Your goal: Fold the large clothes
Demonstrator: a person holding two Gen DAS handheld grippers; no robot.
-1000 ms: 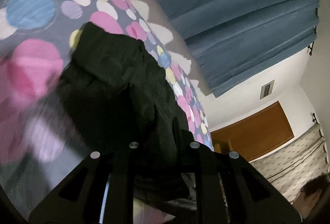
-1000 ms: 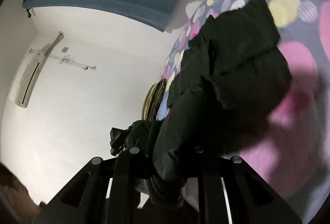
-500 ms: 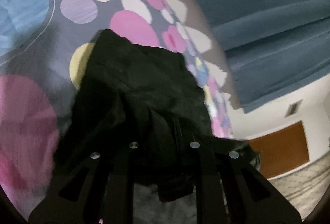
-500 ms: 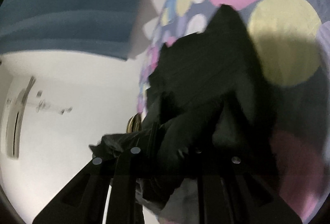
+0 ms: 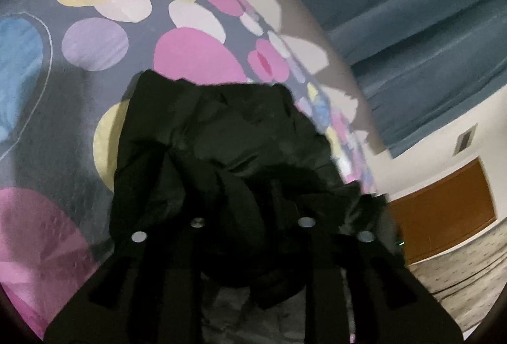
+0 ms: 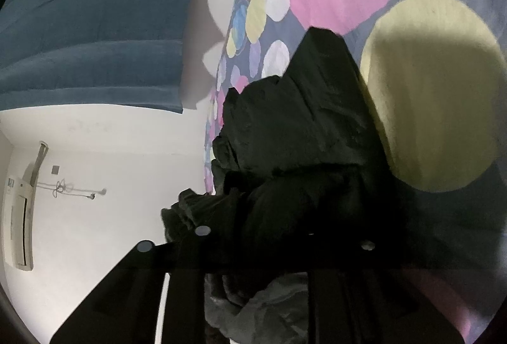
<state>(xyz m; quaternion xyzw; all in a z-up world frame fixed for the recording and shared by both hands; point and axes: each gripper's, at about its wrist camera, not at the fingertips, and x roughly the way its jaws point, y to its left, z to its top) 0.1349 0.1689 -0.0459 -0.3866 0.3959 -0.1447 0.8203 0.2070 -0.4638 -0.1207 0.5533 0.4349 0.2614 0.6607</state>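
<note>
Dotted bedspread (image 5: 95,42), blue curtain (image 5: 396,11), seemingly wooden door (image 5: 443,210)

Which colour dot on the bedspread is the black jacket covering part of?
The yellow dot. The black jacket lies over its right side in the left wrist view, hiding part of it. The lilac dot and the blue dot lie bare.

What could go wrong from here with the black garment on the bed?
1. The black garment lies bunched and puffy on the dotted bedspread; released like this, the fold may spring open.
2. Fabric sits between the fingers of the left hand-held gripper and right hand-held gripper, whose jaws have just been opening; pulling back could snag and drag it.
3. Part of the garment hangs past the bed's edge in the right wrist view and might slide off.
</note>
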